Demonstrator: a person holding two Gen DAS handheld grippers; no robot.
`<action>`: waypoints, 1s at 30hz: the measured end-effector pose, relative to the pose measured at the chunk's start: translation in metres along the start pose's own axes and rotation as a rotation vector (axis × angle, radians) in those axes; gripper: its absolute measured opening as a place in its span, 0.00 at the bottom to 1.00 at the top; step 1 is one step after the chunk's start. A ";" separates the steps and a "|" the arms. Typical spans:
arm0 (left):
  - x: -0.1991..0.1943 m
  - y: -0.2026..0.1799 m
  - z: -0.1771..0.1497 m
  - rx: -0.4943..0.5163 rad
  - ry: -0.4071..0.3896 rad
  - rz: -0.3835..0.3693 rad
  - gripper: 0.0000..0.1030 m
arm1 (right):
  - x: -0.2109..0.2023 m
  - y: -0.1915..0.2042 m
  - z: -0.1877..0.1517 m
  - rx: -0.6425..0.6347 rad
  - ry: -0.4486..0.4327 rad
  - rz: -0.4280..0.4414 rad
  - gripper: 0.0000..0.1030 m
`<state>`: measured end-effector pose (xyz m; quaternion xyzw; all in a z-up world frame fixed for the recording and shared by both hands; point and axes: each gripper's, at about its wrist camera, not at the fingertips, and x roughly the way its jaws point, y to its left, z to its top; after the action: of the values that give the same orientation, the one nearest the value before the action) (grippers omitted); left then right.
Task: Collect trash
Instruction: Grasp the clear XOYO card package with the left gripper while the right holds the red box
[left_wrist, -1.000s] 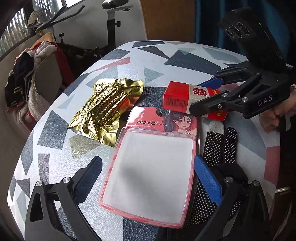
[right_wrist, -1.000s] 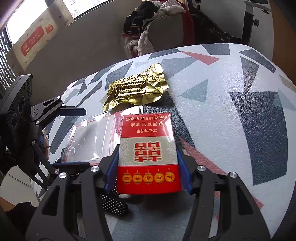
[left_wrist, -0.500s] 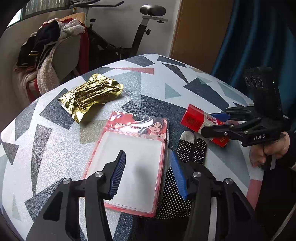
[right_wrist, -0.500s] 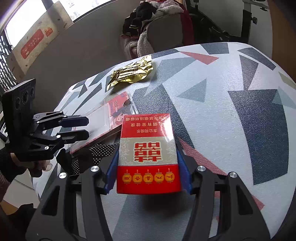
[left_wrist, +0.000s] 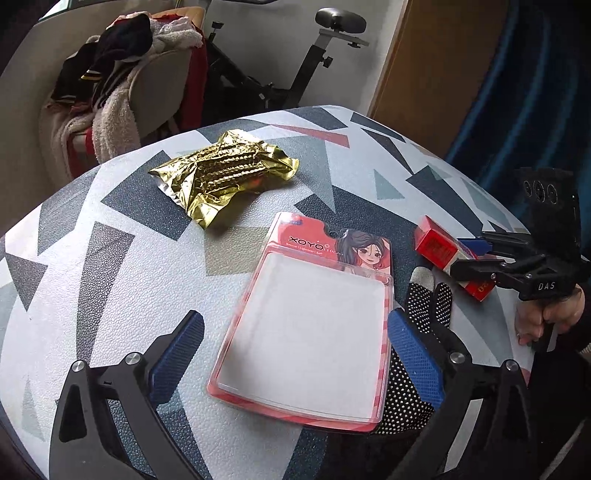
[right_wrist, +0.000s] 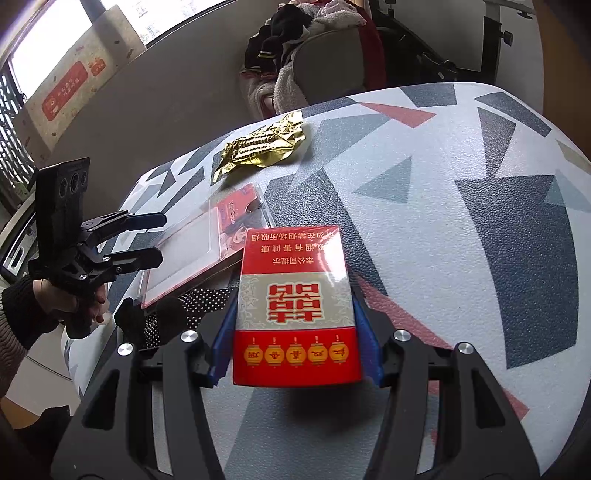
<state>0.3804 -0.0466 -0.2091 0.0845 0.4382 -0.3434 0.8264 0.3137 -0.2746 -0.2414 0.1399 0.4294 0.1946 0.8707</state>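
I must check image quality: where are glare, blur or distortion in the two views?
Left wrist view: fisheye bends the table edge; the blister pack window looks washed white; the foil wrapper glints. Right wrist view: a glare patch on the red box; the window top left is overexposed; edges curve.

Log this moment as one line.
left gripper: open over blister pack | right gripper: shut on red box | gold wrapper: untouched

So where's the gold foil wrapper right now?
The gold foil wrapper lies on the far left of the patterned table, beyond the pink blister pack, near the clothes-draped chair.
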 end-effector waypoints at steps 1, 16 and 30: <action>0.001 -0.002 -0.002 0.010 0.002 -0.011 0.94 | 0.000 0.000 0.000 0.001 -0.001 0.001 0.56; 0.008 -0.011 -0.008 0.051 0.042 0.015 0.92 | 0.000 0.001 0.000 -0.004 -0.001 -0.005 0.56; 0.012 -0.025 -0.007 0.075 0.098 0.064 0.92 | 0.001 0.002 0.000 -0.009 -0.001 -0.008 0.56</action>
<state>0.3641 -0.0680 -0.2184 0.1461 0.4618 -0.3287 0.8108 0.3140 -0.2725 -0.2410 0.1346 0.4288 0.1931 0.8722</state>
